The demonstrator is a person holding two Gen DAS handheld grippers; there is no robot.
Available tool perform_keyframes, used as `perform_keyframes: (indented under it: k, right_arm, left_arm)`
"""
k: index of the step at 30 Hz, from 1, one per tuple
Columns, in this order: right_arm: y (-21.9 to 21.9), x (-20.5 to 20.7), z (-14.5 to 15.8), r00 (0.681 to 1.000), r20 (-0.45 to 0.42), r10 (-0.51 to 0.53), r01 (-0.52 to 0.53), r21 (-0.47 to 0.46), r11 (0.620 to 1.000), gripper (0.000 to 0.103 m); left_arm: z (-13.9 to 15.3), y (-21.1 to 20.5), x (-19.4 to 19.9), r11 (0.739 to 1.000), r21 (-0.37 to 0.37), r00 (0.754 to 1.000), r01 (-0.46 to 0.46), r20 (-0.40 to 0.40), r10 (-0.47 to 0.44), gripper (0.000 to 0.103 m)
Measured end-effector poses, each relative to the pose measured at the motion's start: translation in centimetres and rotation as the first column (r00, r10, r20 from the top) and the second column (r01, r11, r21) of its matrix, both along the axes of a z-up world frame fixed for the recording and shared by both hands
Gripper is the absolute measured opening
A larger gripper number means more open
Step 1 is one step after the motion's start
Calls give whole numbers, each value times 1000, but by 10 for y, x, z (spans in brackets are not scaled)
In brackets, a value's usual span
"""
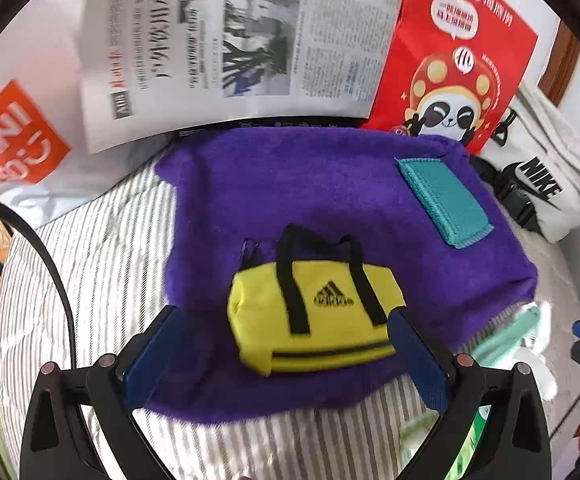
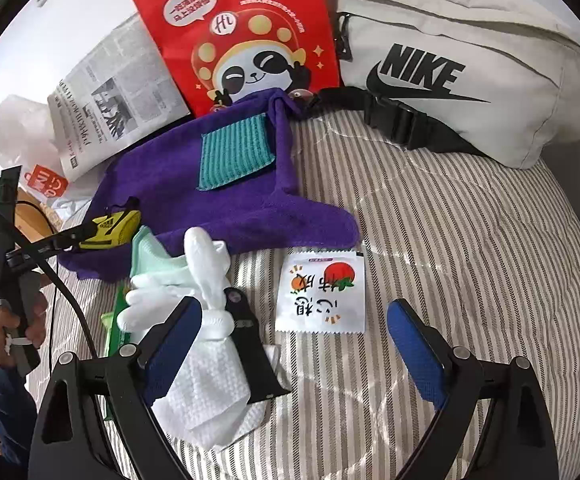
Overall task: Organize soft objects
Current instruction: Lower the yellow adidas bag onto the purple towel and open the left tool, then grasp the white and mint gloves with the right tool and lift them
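While the yellow bag (image 1: 313, 316) lies zipped, left fingers (image 1: 158, 356) flank it.

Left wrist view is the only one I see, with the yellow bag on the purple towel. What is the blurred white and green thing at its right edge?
Observer: A white fabric heap with a mint-green cloth, lying on the striped bedding at the purple towel's near edge.
Operator: Is the right hand-held gripper holding any of it?
Observer: No. The right hand-held gripper is open and empty; its left finger is beside the heap.
Operator: Is anything else near it?
Observer: A flat white sachet with a red fruit print lies on the bedding, ahead between its fingers.
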State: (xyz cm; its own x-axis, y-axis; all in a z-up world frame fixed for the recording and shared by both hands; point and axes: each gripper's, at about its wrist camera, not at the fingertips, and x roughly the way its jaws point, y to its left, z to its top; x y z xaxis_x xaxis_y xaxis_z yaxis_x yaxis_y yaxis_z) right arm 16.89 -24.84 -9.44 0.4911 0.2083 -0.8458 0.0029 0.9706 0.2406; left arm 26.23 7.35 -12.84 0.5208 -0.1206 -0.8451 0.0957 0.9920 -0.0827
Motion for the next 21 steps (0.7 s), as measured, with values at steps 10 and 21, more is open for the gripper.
perform_keyframes:
  k: [10,21]
  right_arm:
    - [28,-9,-8,998,-14,66,-65,24,998,93]
    - [71,43,-36,984,-62,167,-157,148,977,93]
  left_arm:
    - [20,15,-49,998,-61,1000,6,23,-5,103]
    - [4,11,-87,999,-51,1000,-10,-15,9,103]
